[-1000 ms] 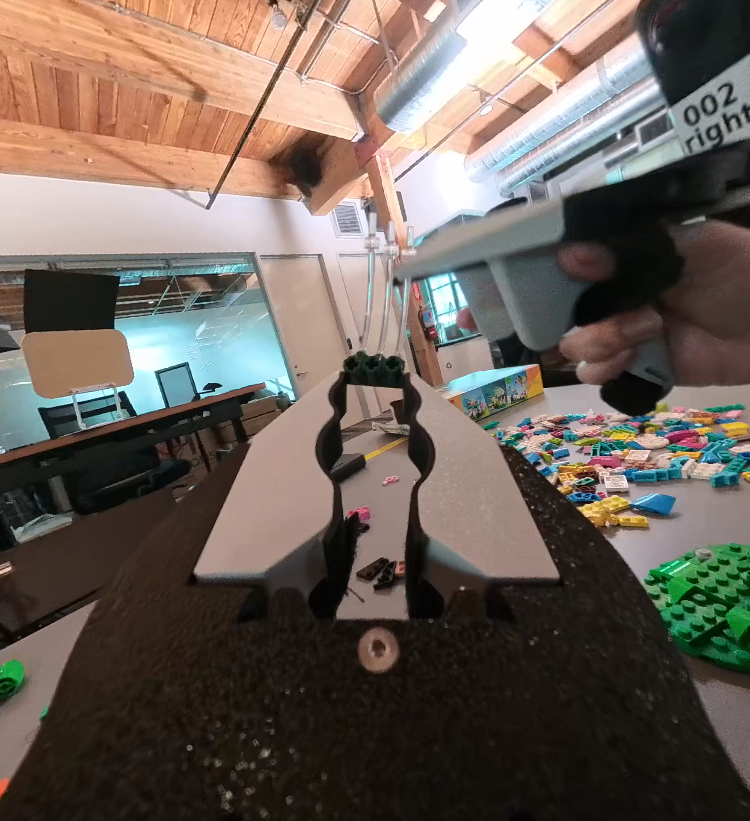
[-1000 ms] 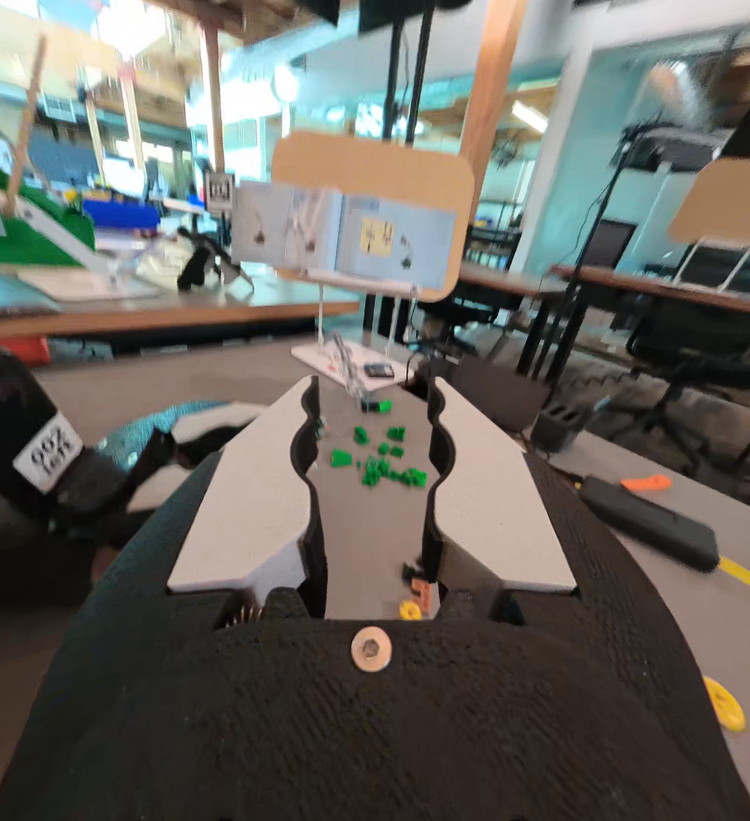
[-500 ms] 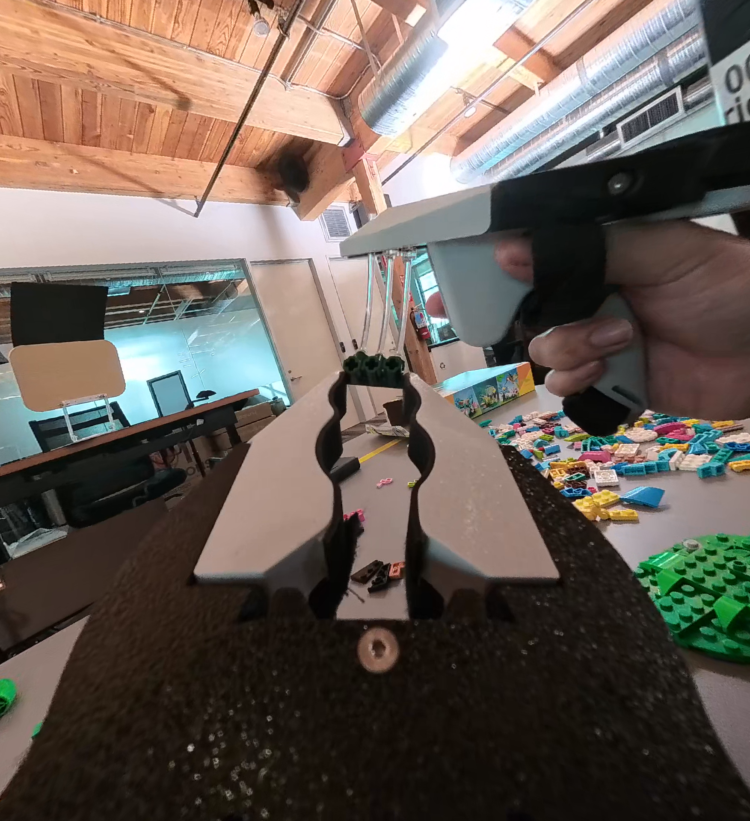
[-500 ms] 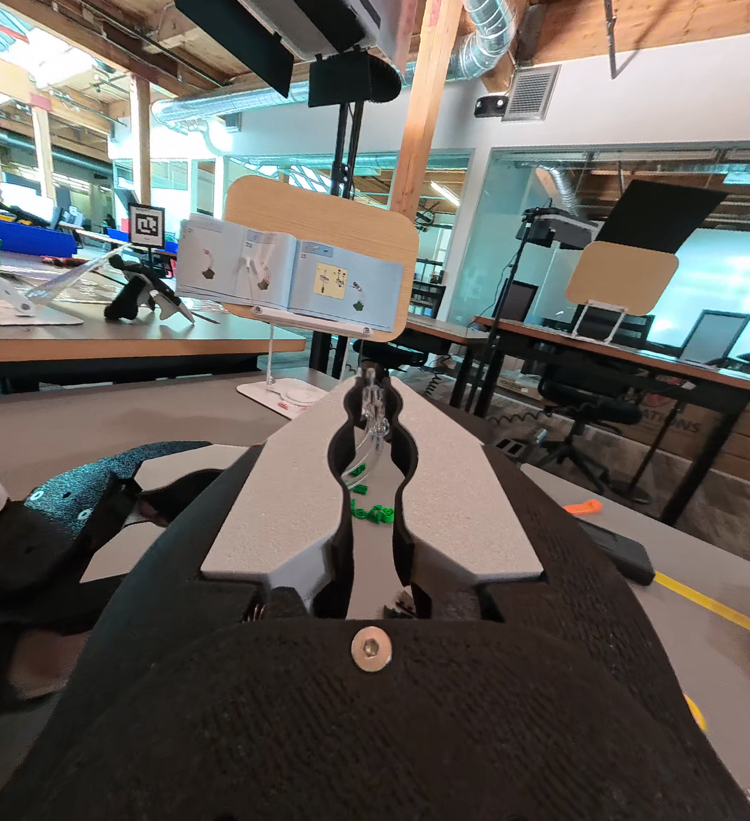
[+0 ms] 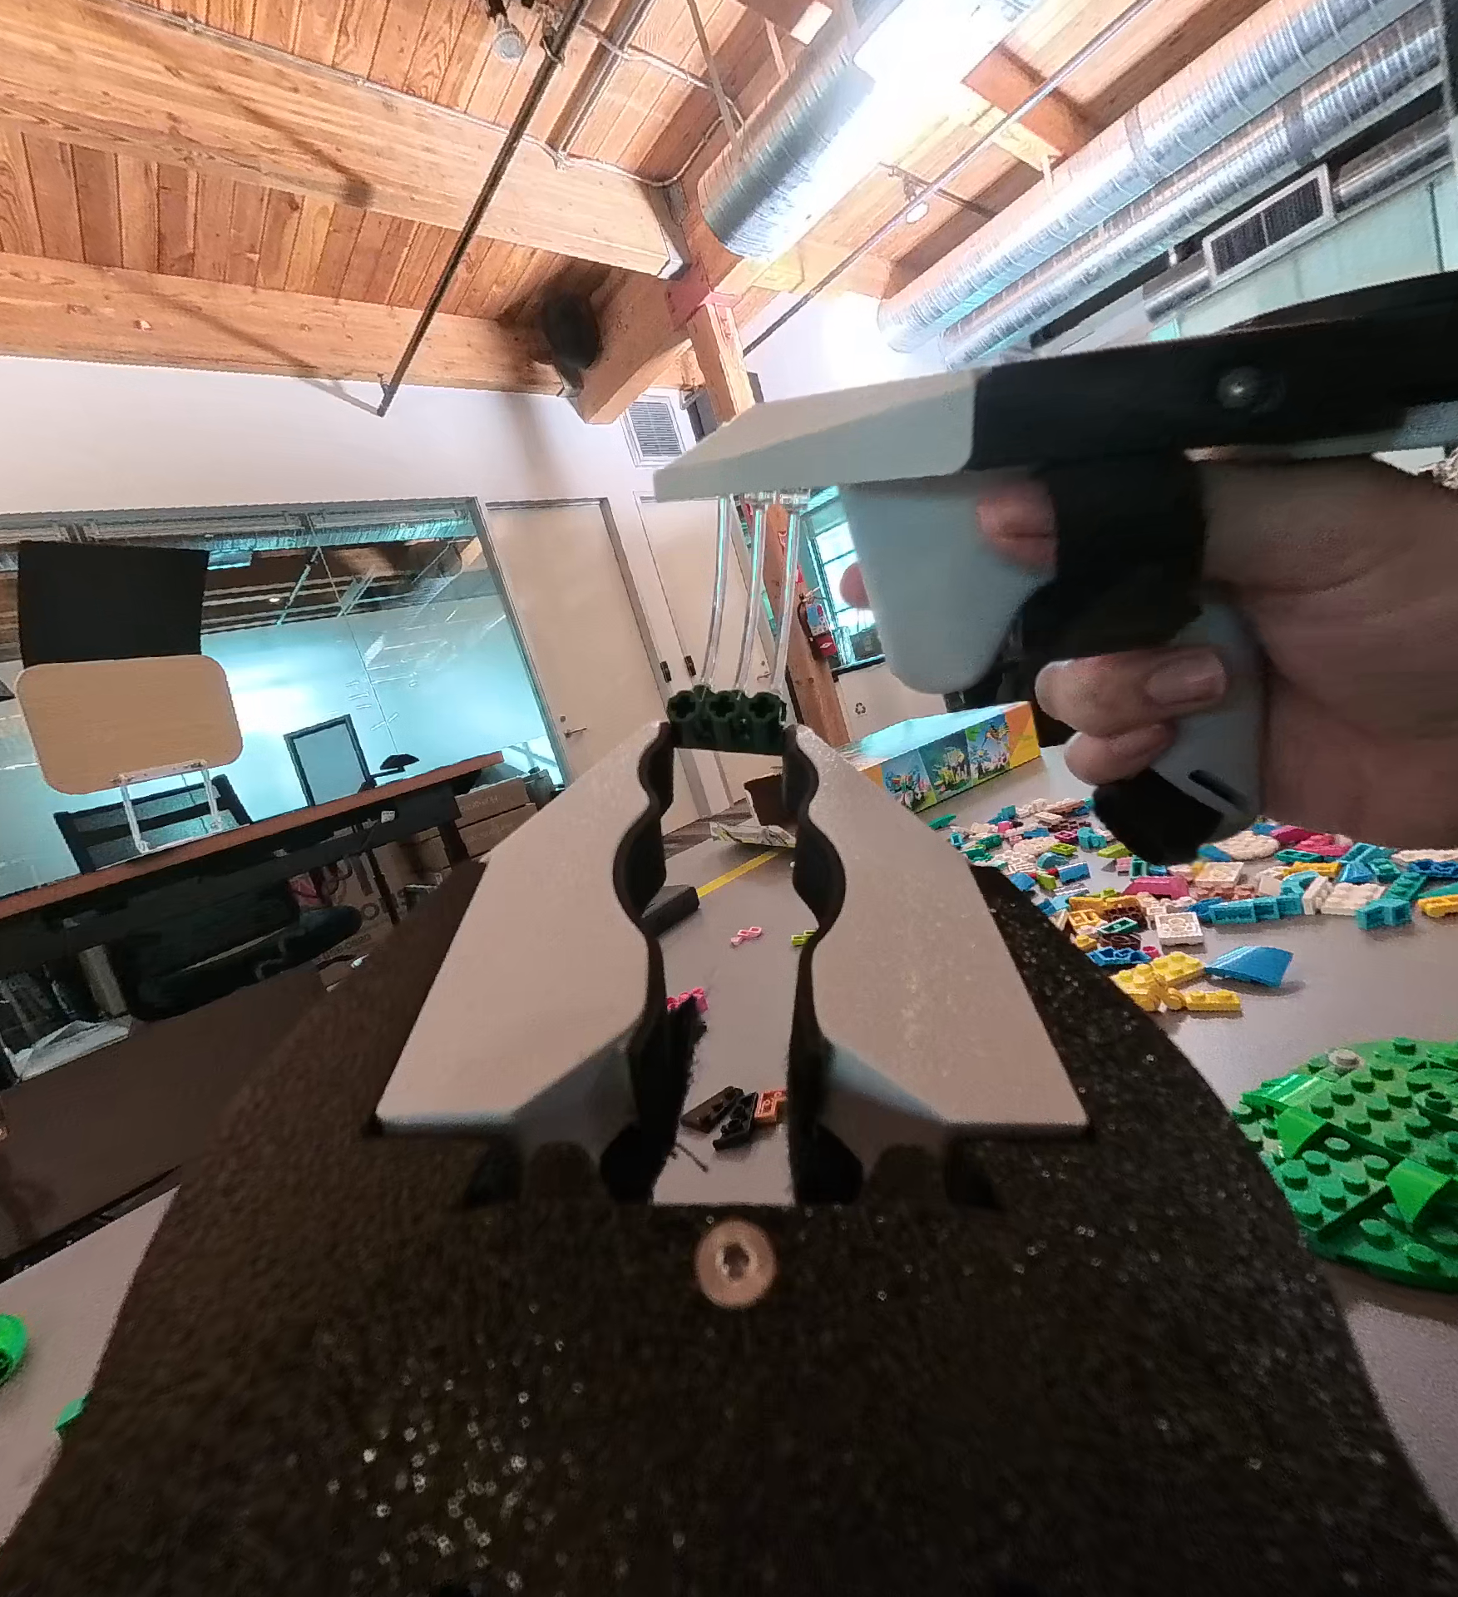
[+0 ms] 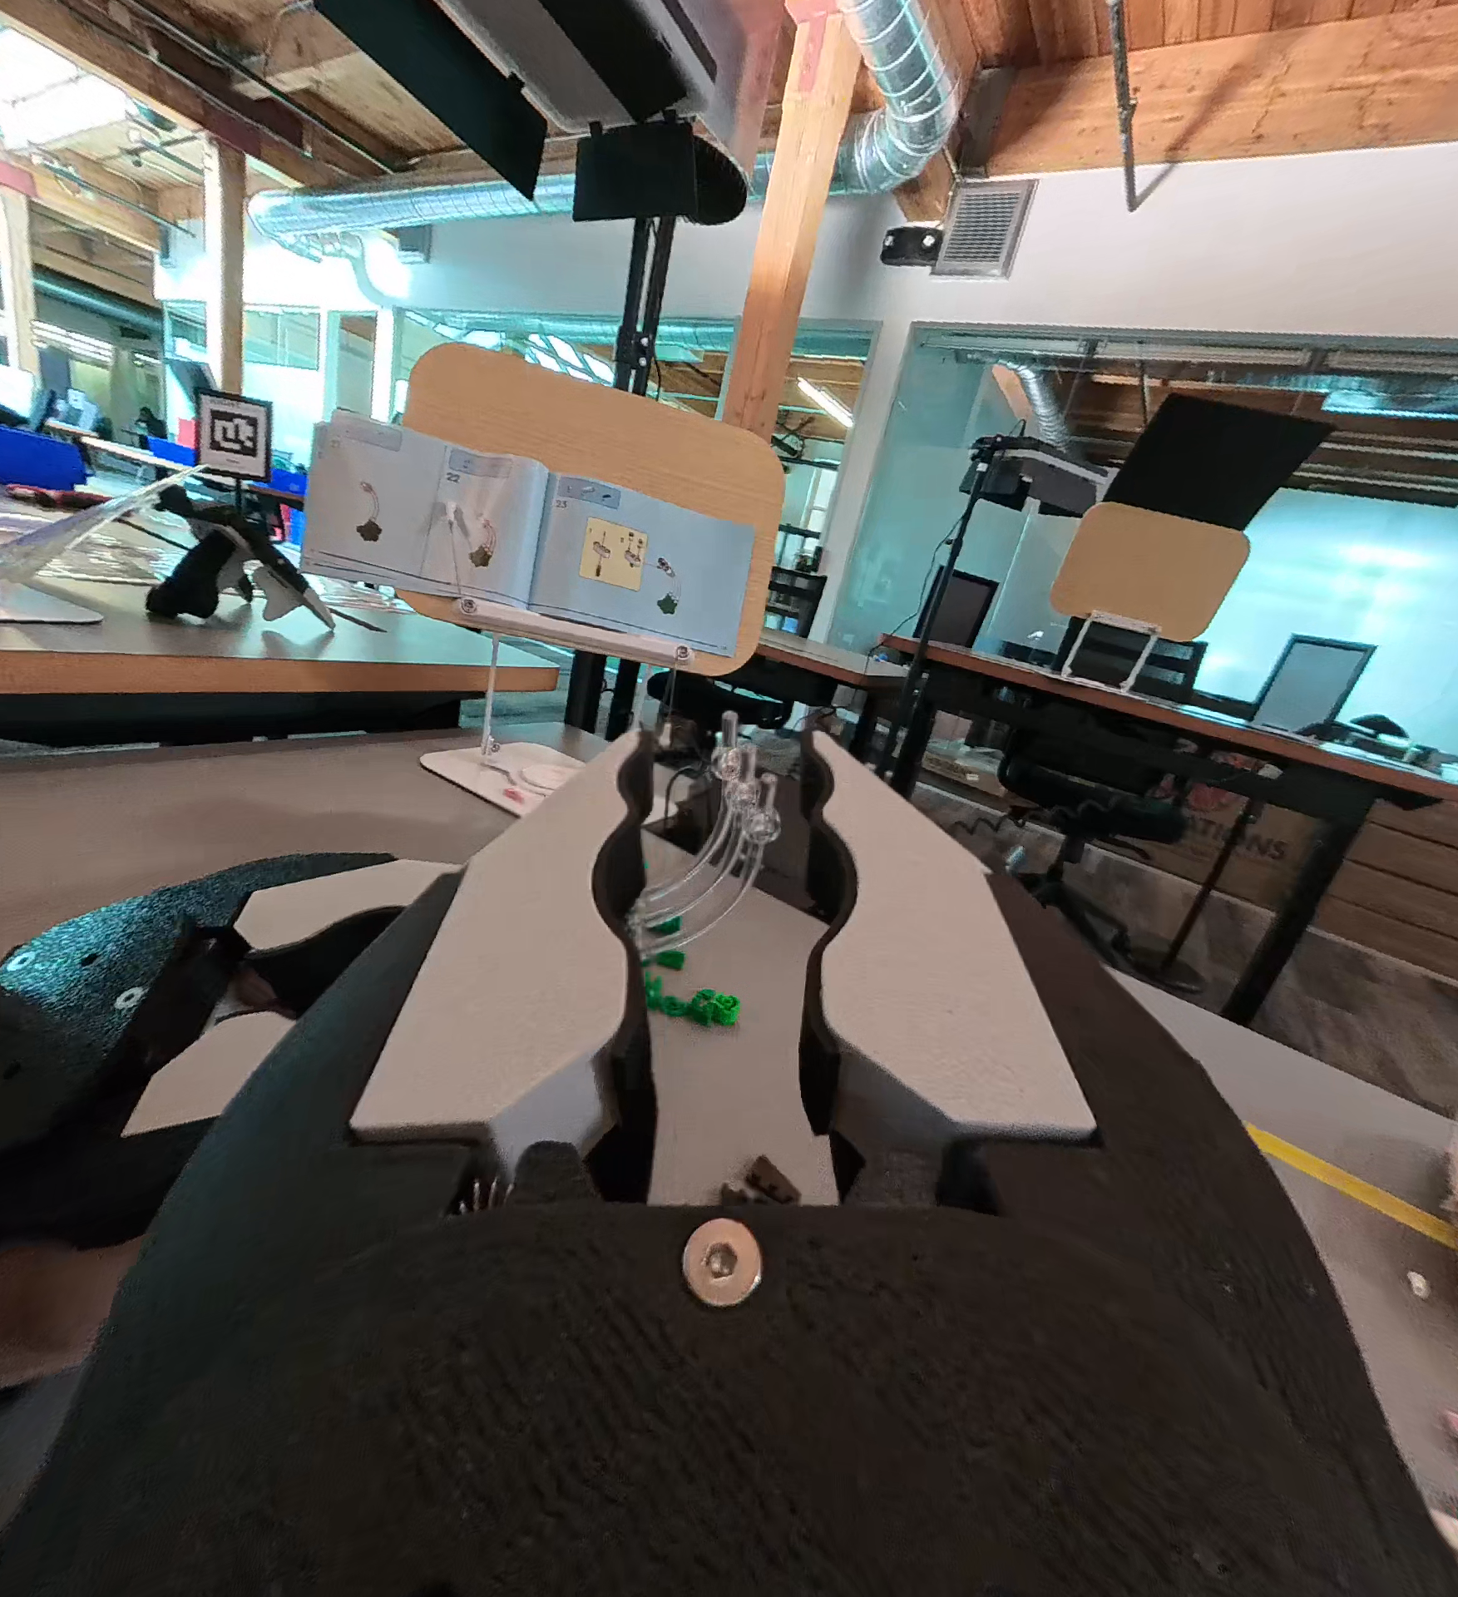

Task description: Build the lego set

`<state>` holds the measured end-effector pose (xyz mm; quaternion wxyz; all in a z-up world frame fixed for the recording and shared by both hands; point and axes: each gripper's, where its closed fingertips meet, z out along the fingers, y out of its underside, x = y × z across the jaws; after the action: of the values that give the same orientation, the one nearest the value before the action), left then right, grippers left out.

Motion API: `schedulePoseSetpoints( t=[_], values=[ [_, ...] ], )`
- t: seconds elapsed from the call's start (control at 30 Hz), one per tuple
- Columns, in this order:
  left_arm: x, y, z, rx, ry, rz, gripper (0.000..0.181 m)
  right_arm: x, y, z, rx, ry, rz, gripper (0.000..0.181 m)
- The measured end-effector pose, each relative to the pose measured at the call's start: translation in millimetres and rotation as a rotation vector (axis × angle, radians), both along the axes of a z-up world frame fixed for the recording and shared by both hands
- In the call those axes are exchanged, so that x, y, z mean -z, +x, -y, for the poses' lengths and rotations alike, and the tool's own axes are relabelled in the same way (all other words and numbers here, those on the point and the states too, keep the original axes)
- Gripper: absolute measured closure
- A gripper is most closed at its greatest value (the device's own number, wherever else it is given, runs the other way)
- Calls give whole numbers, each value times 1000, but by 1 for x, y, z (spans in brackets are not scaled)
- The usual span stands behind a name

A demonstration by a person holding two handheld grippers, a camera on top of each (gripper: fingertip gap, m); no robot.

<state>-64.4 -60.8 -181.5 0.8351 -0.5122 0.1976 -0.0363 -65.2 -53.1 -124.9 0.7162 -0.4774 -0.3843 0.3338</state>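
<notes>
My left gripper is shut on a small dark green piece held at its fingertips, raised above the table. Three clear curved rods rise from that piece. My right gripper, held by a hand, hovers just above the left one, over the tops of the rods. In the right wrist view the right gripper is open, with the clear rods standing between its fingers, closer to the left finger. The left gripper's black body shows low on the left there.
A green studded base build lies at the right. Behind it are a pile of loose coloured bricks and the set's box. An open instruction booklet stands on a wooden stand. Small green pieces lie on the grey table. One gripper's finger ends stand about 6 cm off the other's. About 20 cm separates my left fingertips from the green studded base build.
The right gripper swung in over the left gripper and closed around the clear rods; its jaws have since opened wider. The left gripper kept its hold on the dark green piece.
</notes>
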Motion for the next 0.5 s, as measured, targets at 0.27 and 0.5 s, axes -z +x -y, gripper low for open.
schedulePoseSetpoints(
  t=[0.27, 0.5],
  values=[
    [1, 1, -1, 5, -4, -4, 159, 6, 5, -3, 0, -20, 10, 174],
    [0, 0, -3, 13, -8, 21, 126, 8, 8, -5, -48, -104, -41, 175]
  ],
)
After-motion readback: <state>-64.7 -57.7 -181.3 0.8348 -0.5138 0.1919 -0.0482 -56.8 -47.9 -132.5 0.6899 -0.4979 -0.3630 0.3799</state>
